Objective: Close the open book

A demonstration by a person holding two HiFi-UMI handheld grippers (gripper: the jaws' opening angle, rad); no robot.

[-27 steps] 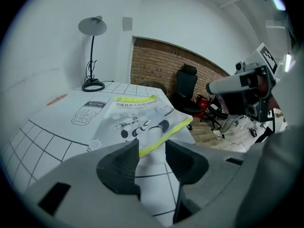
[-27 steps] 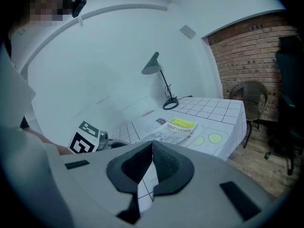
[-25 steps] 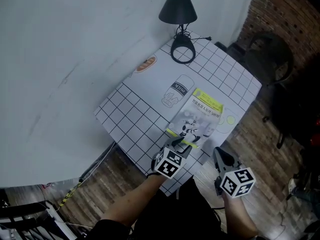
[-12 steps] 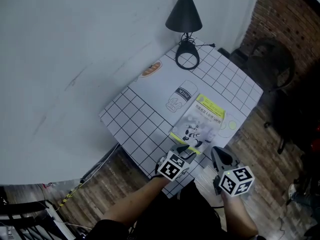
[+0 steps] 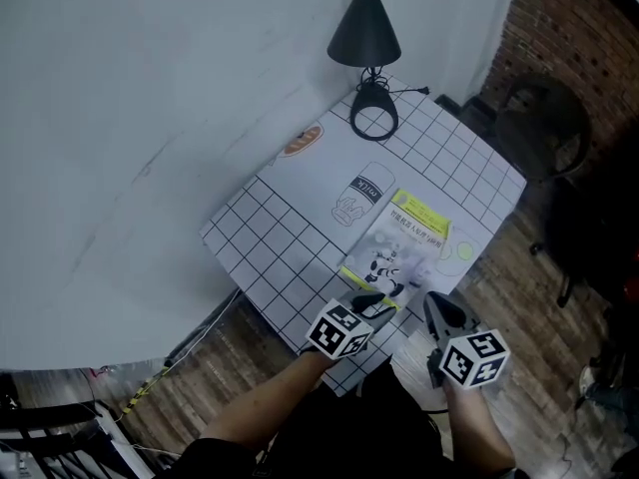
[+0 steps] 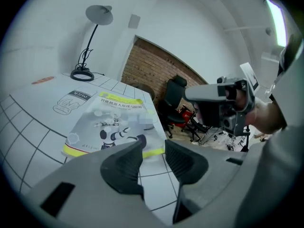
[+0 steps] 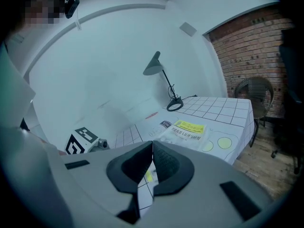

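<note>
The book [image 5: 401, 245] lies flat on the gridded table [image 5: 280, 247] with its grey and yellow cover up, near the table's front right corner. It also shows as the book [image 6: 110, 123] and the book [image 7: 186, 130] in the two gripper views. My left gripper [image 5: 370, 305] hovers just off its near edge, jaws open with nothing between them [image 6: 153, 147]. My right gripper [image 5: 437, 309] hangs past the table's near edge to the right, jaws shut and empty [image 7: 152, 149].
A black desk lamp [image 5: 365, 36] stands at the table's far corner, its ring base [image 5: 372, 120] on the cloth. Pictures of a milk carton [image 5: 359, 194] and bread [image 5: 302, 140] are printed on the cloth. A dark chair [image 5: 539, 118] stands on the wooden floor at right.
My left gripper has rolled a little, and its tips have drawn back from over the book's near edge. The right gripper has stayed put.
</note>
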